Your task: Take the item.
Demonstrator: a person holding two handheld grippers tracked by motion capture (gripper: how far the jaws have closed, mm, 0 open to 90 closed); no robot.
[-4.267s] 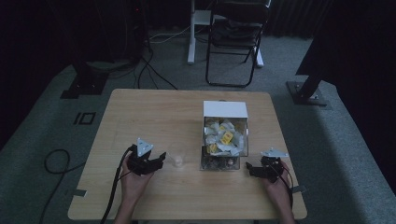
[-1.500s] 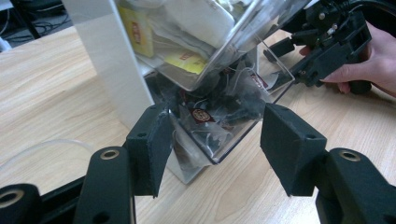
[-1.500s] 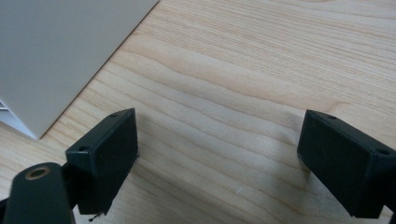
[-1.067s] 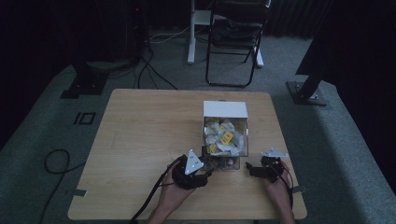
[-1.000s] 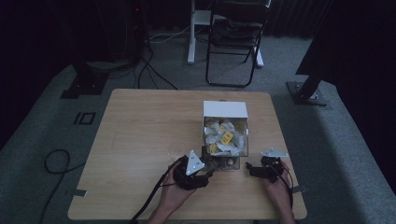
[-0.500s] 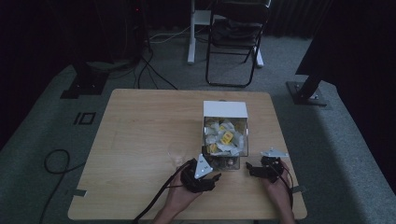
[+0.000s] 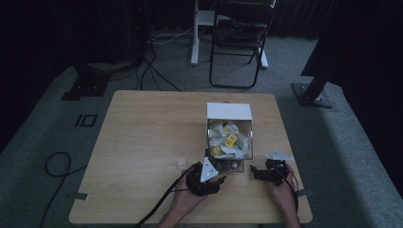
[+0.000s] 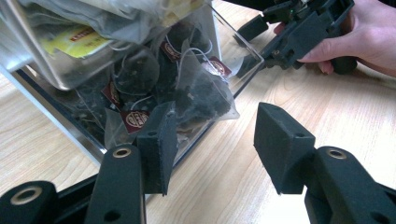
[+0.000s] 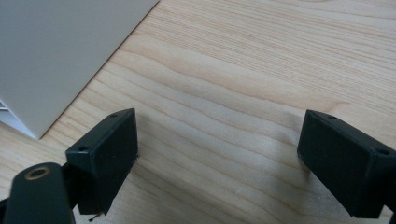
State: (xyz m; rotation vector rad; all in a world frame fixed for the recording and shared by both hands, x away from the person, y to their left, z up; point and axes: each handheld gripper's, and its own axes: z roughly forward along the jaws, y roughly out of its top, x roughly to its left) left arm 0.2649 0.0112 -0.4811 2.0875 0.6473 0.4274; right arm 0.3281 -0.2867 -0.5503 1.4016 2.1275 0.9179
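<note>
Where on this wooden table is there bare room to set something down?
The light wooden table is bare across its left half, beyond the small clear glass cup, and along the far edge. It is crowded near the front: the clear plastic teabag box sits between the left gripper and right gripper.

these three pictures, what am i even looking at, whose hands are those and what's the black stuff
A person sits at a wooden table holding a black two-jaw gripper in each hand. The high view looks down from above: left gripper, right gripper. The other two pictures come from cameras riding on each gripper, looking along its jaws. On the table stands a clear box of tea bags, with a small clear cup beside it. The left gripper has just been closing at the box's open front, near a pyramid tea bag, gripping nothing yet. The right gripper rests open and holds nothing.
</note>
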